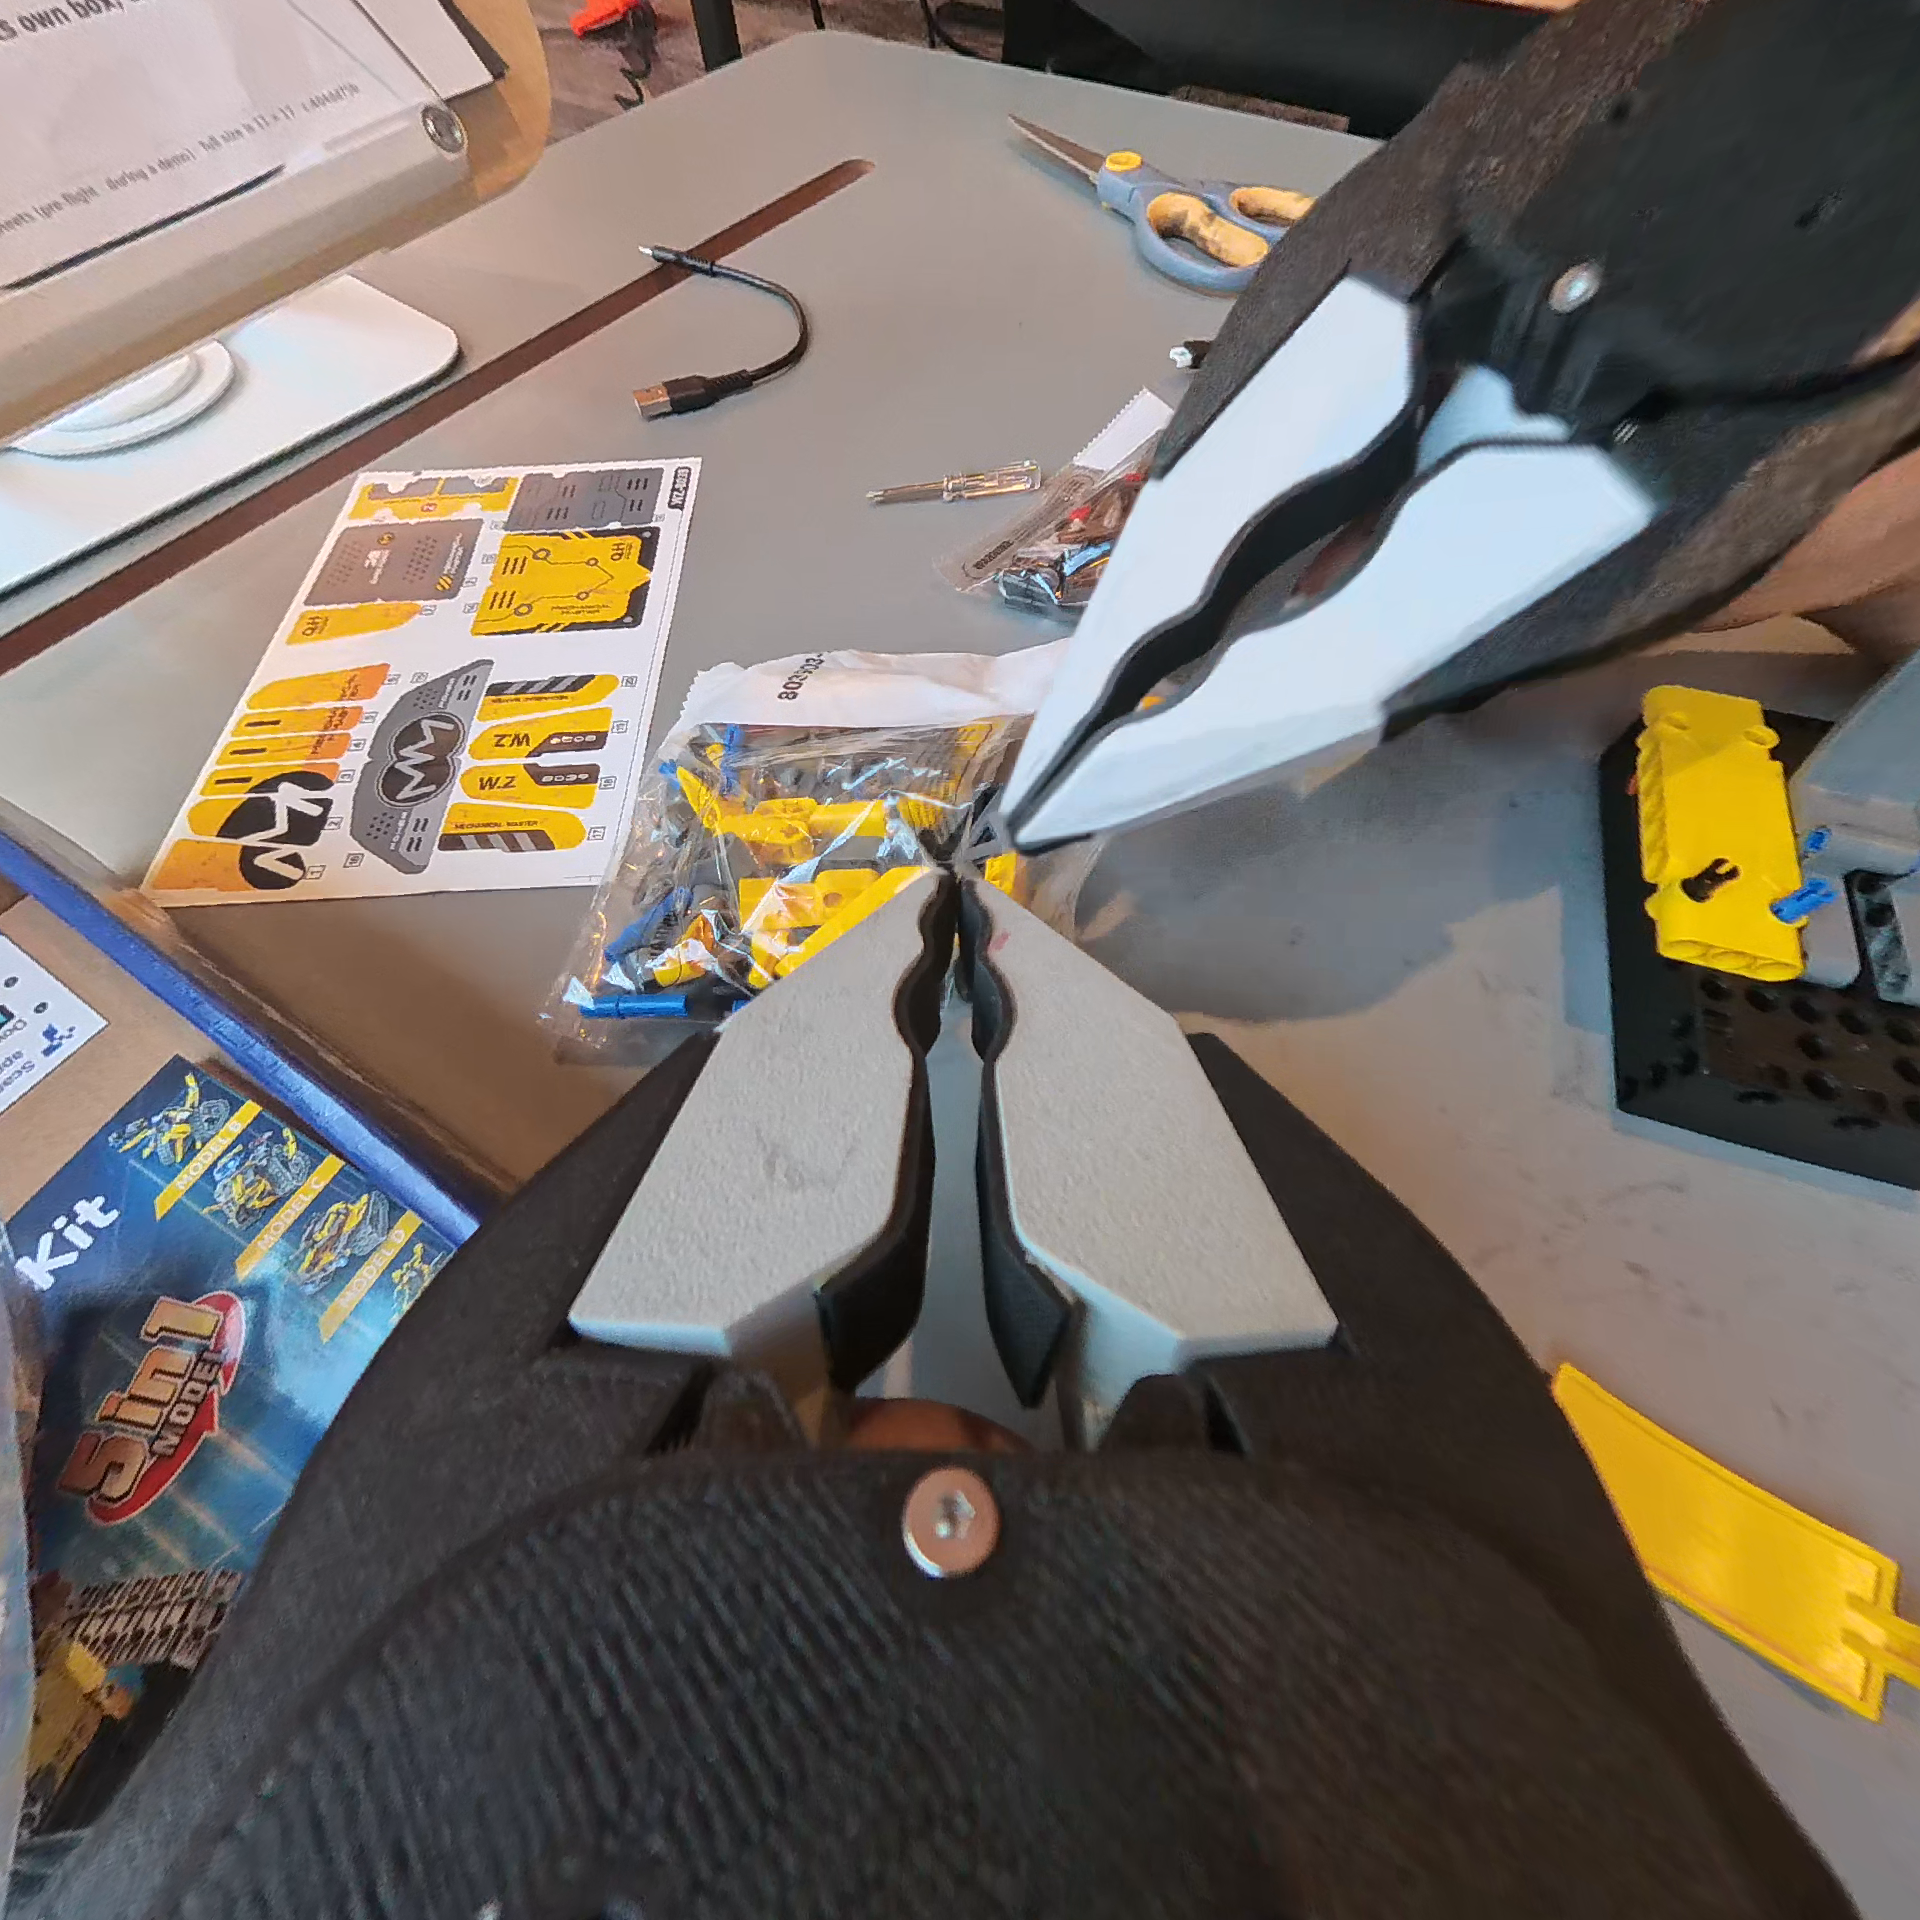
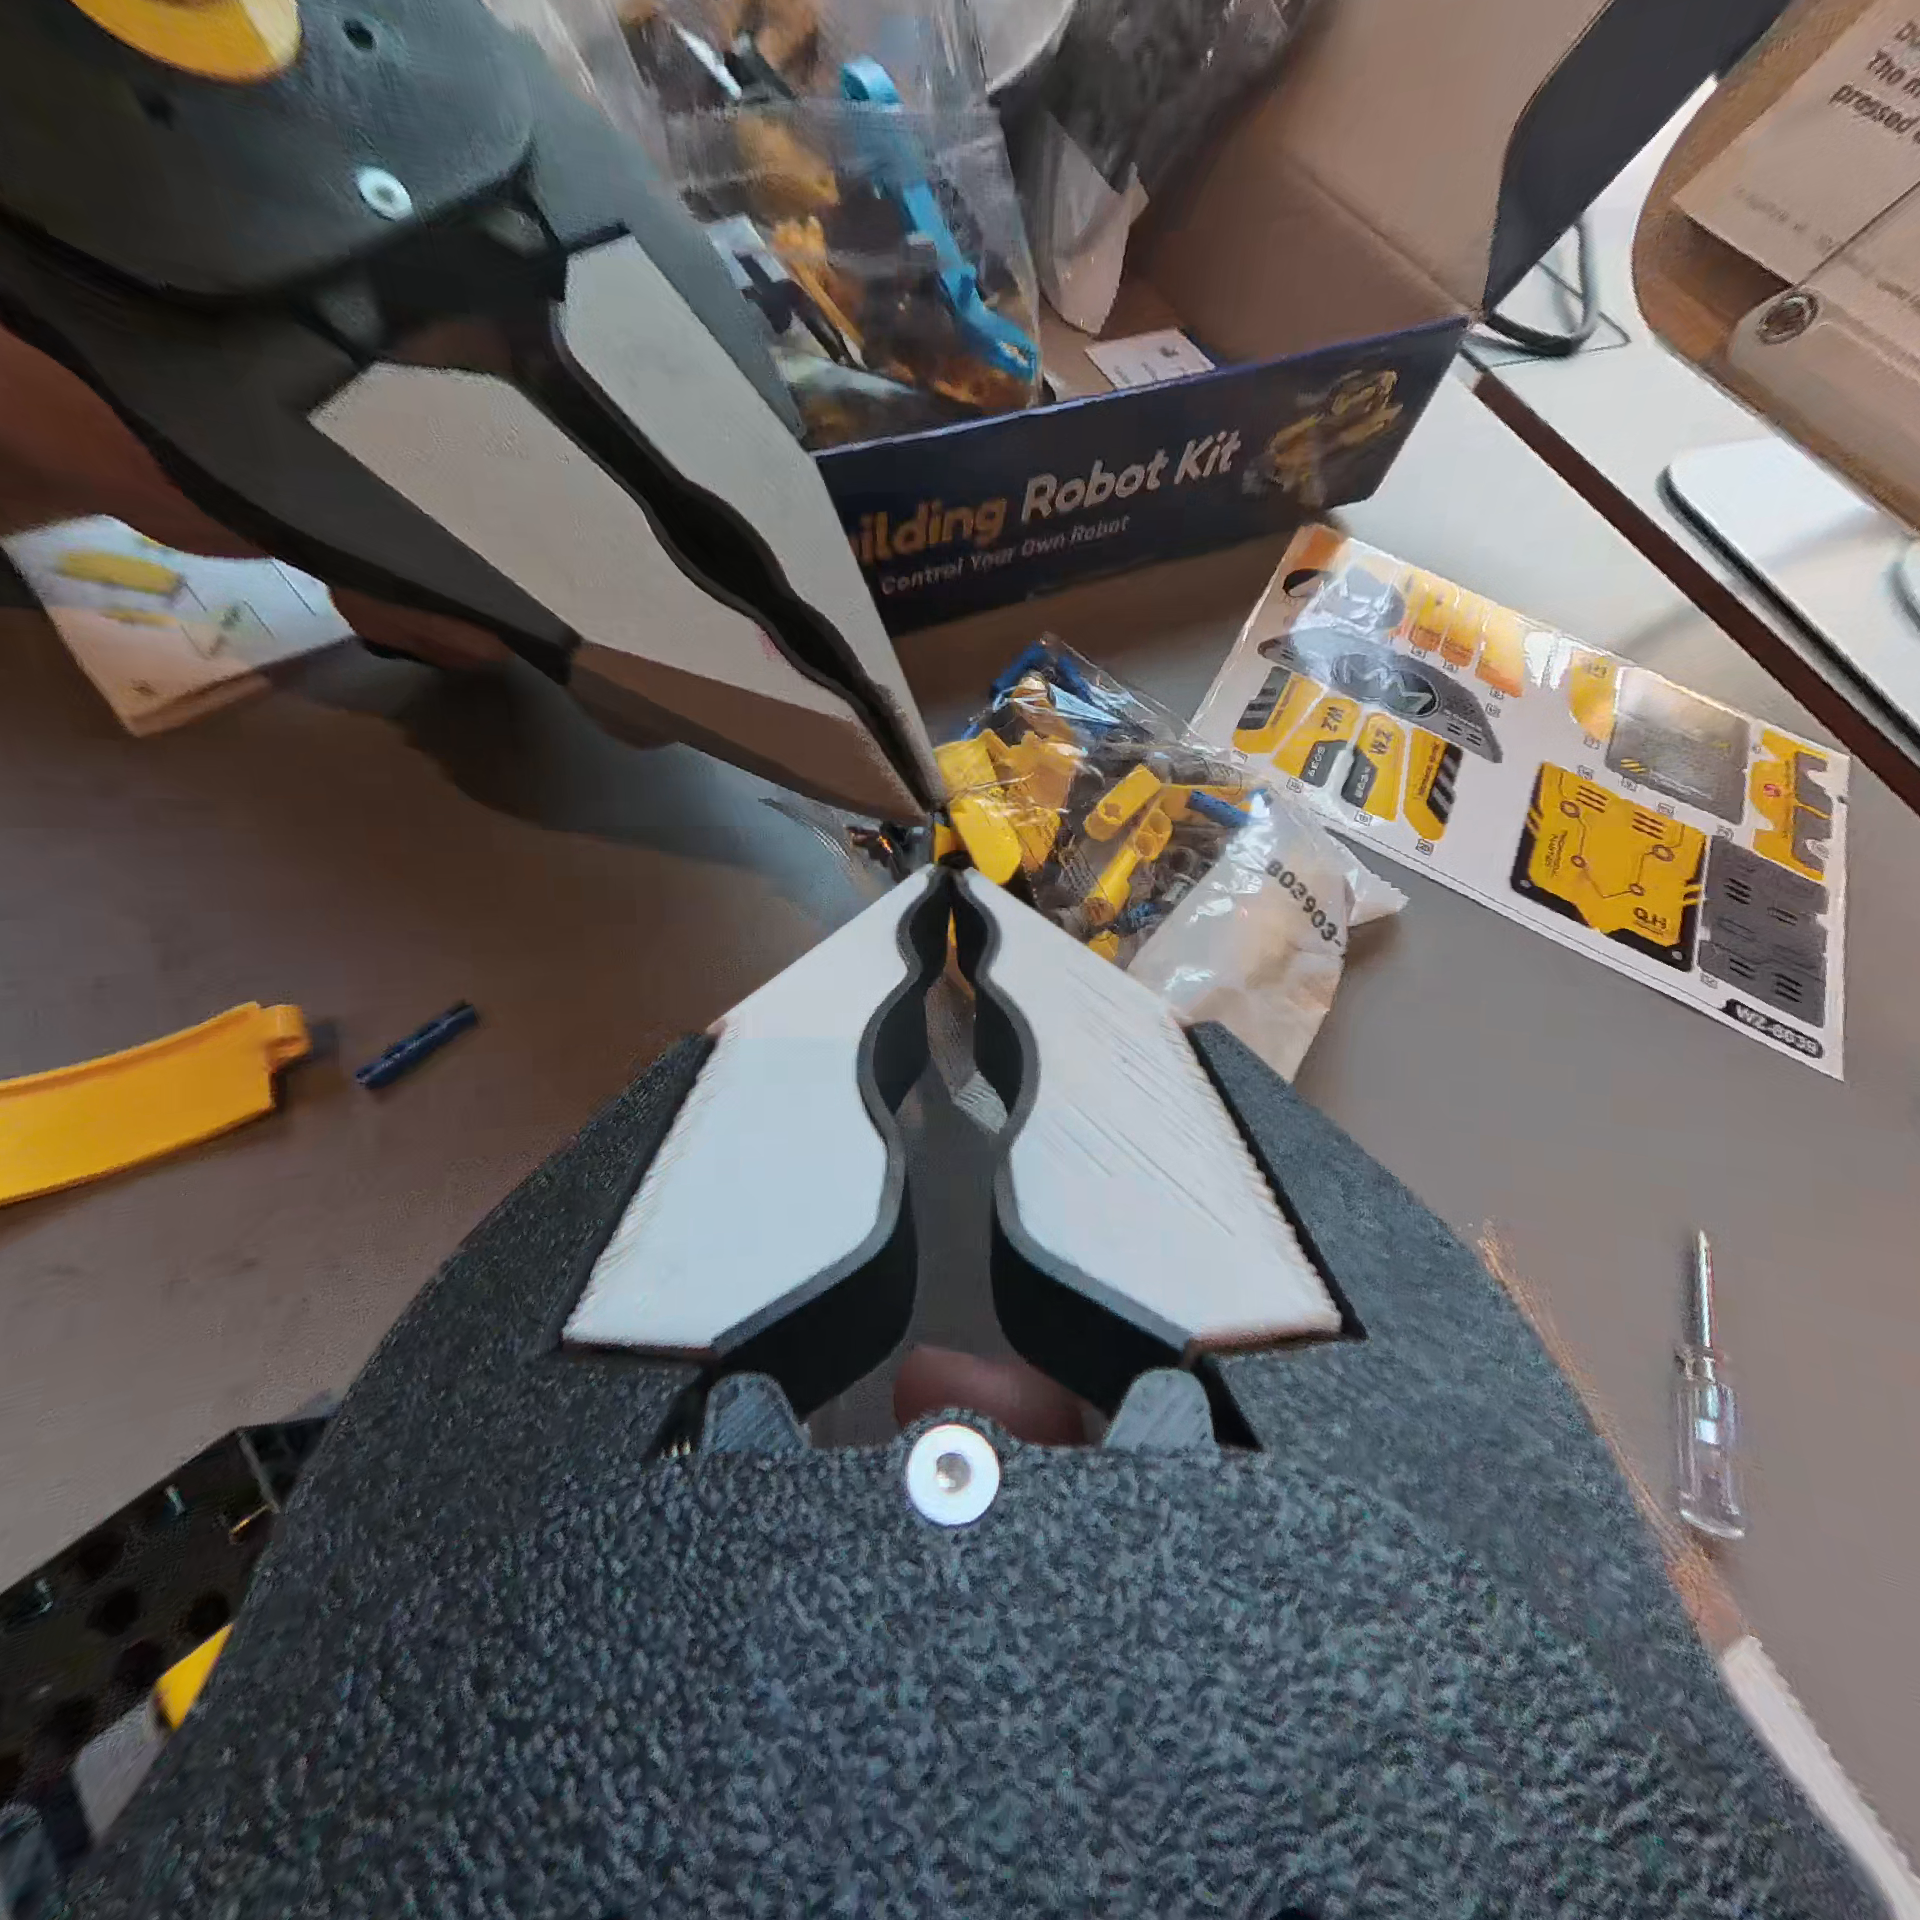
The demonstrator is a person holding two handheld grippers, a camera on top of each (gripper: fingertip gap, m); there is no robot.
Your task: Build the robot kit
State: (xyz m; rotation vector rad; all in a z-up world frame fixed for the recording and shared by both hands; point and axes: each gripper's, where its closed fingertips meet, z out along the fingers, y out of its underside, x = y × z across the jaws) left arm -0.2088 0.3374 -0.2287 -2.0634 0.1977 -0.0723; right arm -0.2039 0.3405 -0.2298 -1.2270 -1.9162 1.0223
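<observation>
Because both grippers pinch the same corner of the clear parts bag (image 1: 790,842), their tips nearly meet, as if to hold the film taut between them. The left gripper (image 1: 954,883) has its jaws pressed together on the plastic; the right gripper (image 2: 948,878) likewise nips the bag's edge. Just beyond the tips lie the bag's yellow and blue pieces on the grey table (image 1: 935,312), farther out the sticker sheet (image 1: 436,675), and beyond that the scissors (image 1: 1174,208).

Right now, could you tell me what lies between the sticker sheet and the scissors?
In the left wrist view, a short black USB cable lies between the sticker sheet and the scissors.
</observation>
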